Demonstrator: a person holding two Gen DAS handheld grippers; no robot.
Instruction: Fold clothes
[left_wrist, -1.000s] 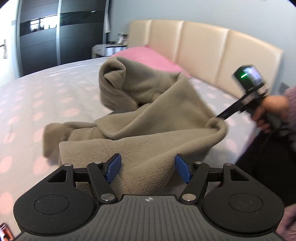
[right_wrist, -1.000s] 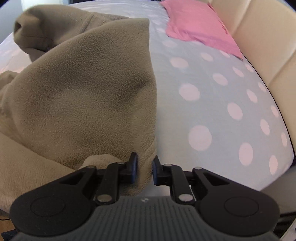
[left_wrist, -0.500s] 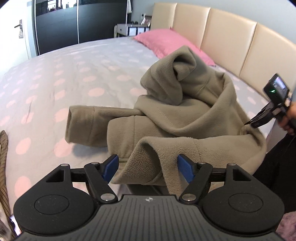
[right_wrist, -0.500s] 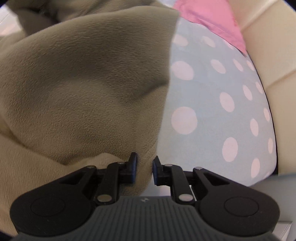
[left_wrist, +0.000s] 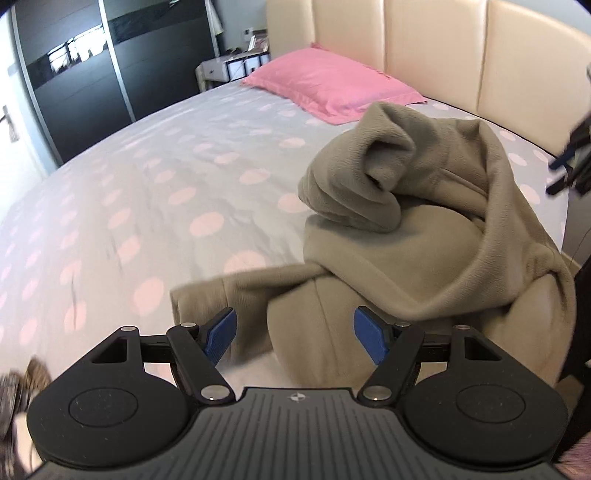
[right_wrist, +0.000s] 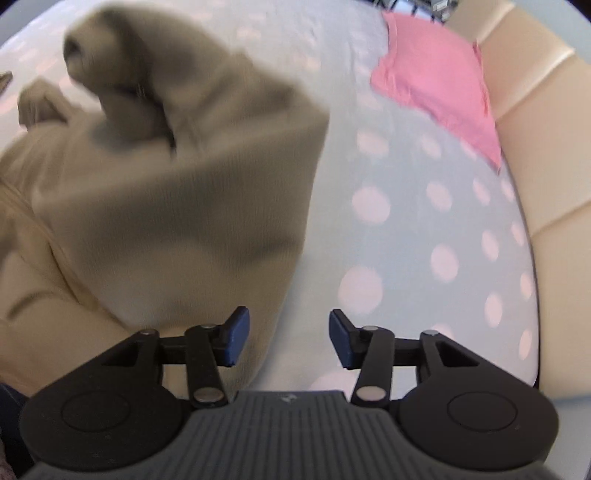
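fleece garment lying bunched on the spotted bed, near pink pillow | left claw standing wide, pads clear of the fleece | right claw jaws just opening, fleece edge between them, pads not pressing it

One olive fleece garment, one pink pillow, one bed, one padded headboard, two tongs: left tongs, right tongs.
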